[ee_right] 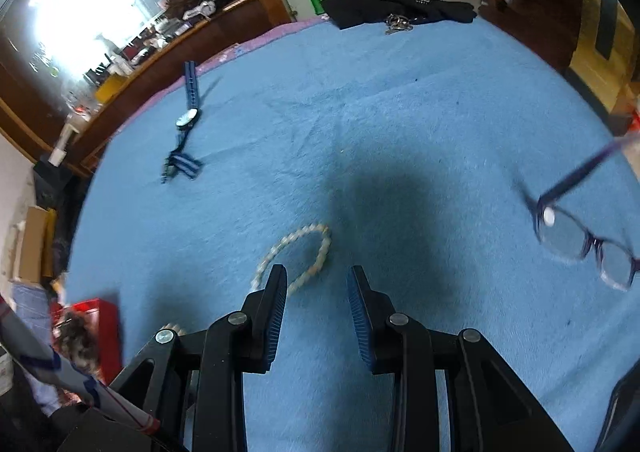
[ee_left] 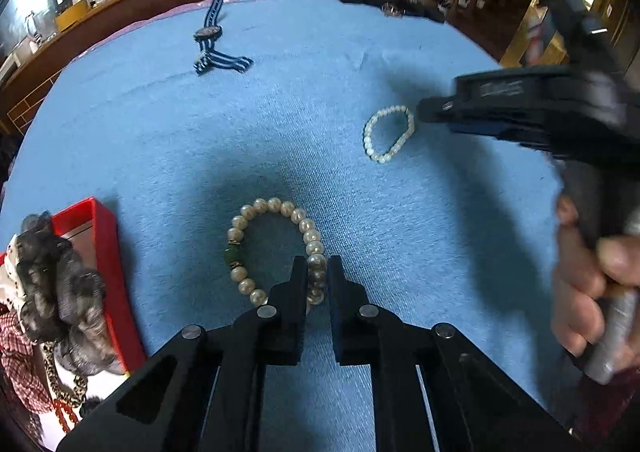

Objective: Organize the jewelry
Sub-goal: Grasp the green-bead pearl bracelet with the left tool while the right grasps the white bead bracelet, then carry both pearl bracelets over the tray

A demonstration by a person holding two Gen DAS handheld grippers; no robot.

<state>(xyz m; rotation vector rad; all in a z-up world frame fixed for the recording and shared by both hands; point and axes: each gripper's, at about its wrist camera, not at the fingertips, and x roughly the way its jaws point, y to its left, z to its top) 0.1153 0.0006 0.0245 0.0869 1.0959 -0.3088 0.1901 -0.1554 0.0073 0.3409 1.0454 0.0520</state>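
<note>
A blue cloth [ee_left: 280, 124] is seen to cover nearly the whole of both views, spread over the bench. At the lower left of the left wrist view a red box [ee_left: 108, 252] is found, already heaped with dark lace and a chain. A striped watch [ee_left: 208, 34] is laid at the upper left, and a pair of glasses [ee_right: 584, 244] at the right edge of the right wrist view. The large pearl bracelet [ee_left: 276, 248] is placed at the lower centre of the left wrist view, well apart from the small bead bracelet [ee_left: 388, 132] at the right of centre. Both bracelets are judged light, limp on their cords and smooth enough to roll or slip, so a hold across a single strand of beads is thought best, not over the whole loop. The left gripper [ee_left: 318, 264] is nearly pressed together, with the near strand of the large pearl bracelet pinched between its tips. The right gripper [ee_right: 318, 280] is spread moderately wide and holds nothing; its left finger is seen over the small bead bracelet's near edge, though contact cannot be told.
</note>
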